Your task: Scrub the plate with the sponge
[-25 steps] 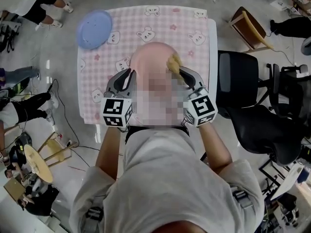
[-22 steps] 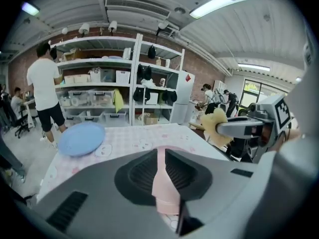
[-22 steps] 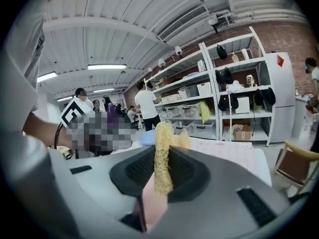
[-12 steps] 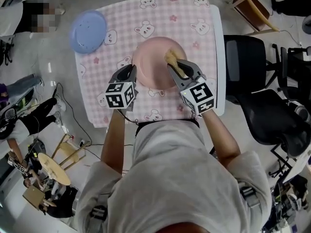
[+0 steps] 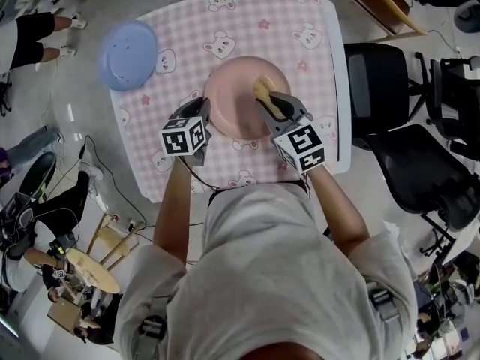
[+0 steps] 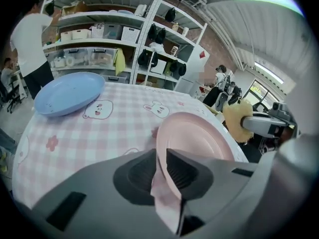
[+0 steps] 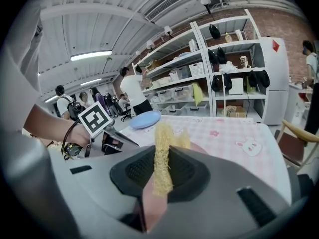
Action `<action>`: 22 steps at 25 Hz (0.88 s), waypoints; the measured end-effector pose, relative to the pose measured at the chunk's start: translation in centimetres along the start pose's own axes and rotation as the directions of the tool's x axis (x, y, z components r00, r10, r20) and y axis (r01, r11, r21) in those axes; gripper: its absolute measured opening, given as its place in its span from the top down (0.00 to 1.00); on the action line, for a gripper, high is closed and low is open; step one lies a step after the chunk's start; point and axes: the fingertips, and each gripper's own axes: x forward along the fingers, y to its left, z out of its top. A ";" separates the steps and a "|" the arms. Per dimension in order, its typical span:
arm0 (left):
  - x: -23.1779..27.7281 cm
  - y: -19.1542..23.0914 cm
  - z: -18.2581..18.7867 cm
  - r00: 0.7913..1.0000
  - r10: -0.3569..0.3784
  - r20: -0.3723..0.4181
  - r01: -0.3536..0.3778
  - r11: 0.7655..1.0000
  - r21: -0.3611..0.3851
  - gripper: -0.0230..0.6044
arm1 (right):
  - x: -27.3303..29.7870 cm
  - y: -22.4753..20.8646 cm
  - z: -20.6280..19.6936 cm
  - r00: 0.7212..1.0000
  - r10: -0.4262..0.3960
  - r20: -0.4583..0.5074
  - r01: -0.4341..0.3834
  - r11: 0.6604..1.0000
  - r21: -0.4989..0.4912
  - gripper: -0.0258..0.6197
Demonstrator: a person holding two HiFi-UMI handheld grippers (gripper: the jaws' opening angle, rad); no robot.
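A pink plate (image 5: pixel 241 100) is held over the middle of the checked table, raised on its left side. My left gripper (image 5: pixel 204 117) is shut on the plate's (image 6: pixel 192 143) left rim, which runs between the jaws. My right gripper (image 5: pixel 265 102) is shut on a yellow sponge (image 5: pixel 263 90) that rests on the plate's right part. In the right gripper view the sponge (image 7: pixel 162 153) stands squeezed between the jaws, with the pink plate (image 7: pixel 152 203) just below. The left gripper view also catches the sponge (image 6: pixel 238 122) at the plate's far side.
A blue plate (image 5: pixel 127 45) lies on the table's far left corner, on the pink bunny tablecloth (image 5: pixel 292 28). Black office chairs (image 5: pixel 390 88) stand right of the table. People and stools are on the floor at left. Shelving fills the background of both gripper views.
The head camera has shifted, so the table sits higher in view. The sponge has moved slightly left and nearer across the plate. The left gripper keeps its hold on the rim.
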 end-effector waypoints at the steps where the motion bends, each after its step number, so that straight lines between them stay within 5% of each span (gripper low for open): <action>1: 0.3 0.1 -0.2 1.000 -0.003 -0.008 0.003 1.000 0.001 0.84 | 0.1 0.1 -0.2 1.000 -0.002 -0.004 0.002 1.000 0.003 0.86; 11: 2.2 0.3 -1.0 0.997 -0.056 -0.056 0.053 0.998 -0.044 0.85 | 0.4 0.5 -1.4 0.999 -0.008 -0.040 0.009 1.000 0.007 0.86; 22: 1.4 -0.2 -0.3 0.999 -0.049 0.001 0.049 0.991 -0.123 0.90 | 0.0 0.3 -1.4 0.999 0.003 -0.048 -0.003 1.000 -0.007 0.86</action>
